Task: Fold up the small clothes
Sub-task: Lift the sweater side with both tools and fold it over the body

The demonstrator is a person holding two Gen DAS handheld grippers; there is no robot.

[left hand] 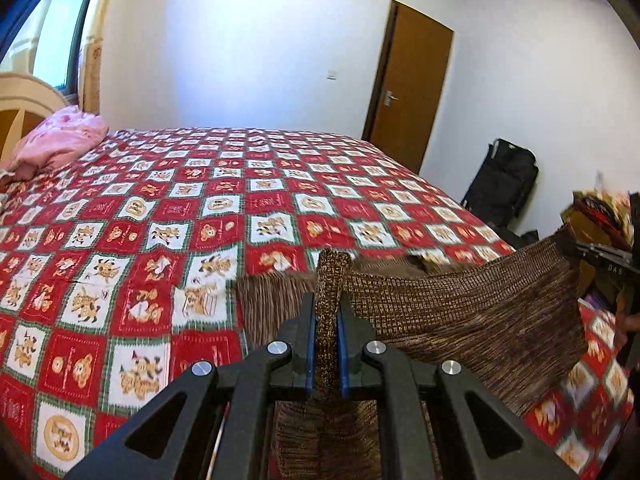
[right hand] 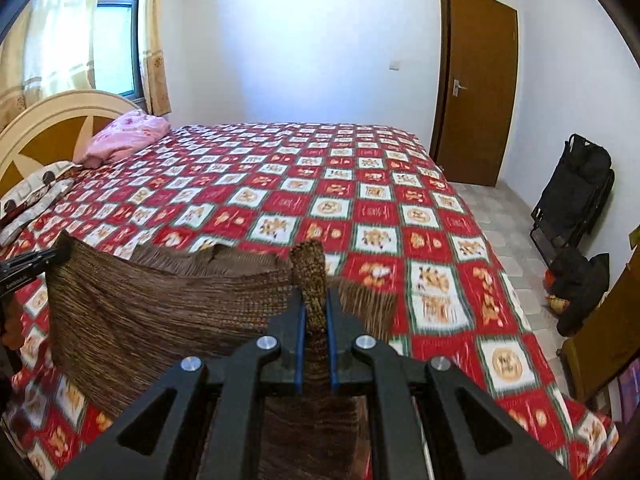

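Jaws of the left gripper (left hand: 327,316), left wrist view: nearly closed, pinching a bunched corner of the brown knitted cloth (left hand: 460,312), whose tip stands up above the blue pads. Gripper tilted downward over the red-and-white checked bedspread (left hand: 160,208). From the pinch, the cloth stretches rightward to the right gripper (left hand: 576,246), seen only in part at the frame edge, where it grips the far corner; its body is cut off. Below the span, the cloth hangs toward the bed, fringe blurred; whether its lower edge rests on the bedspread is unclear. Pink pillow (left hand: 60,140) at upper left; black bag (left hand: 504,180) against the wall beside the brown door (left hand: 412,84)

Right wrist view: jaws of the right gripper (right hand: 315,312) likewise nearly closed on a gathered corner of the cloth (right hand: 140,308), tip protruding upward. Cloth runs leftward to the left gripper (right hand: 48,258), mostly cut off at the margin. Lower part of the cloth is hidden behind the gripper body. Headboard (right hand: 52,120) and curtained window (right hand: 116,40) at left
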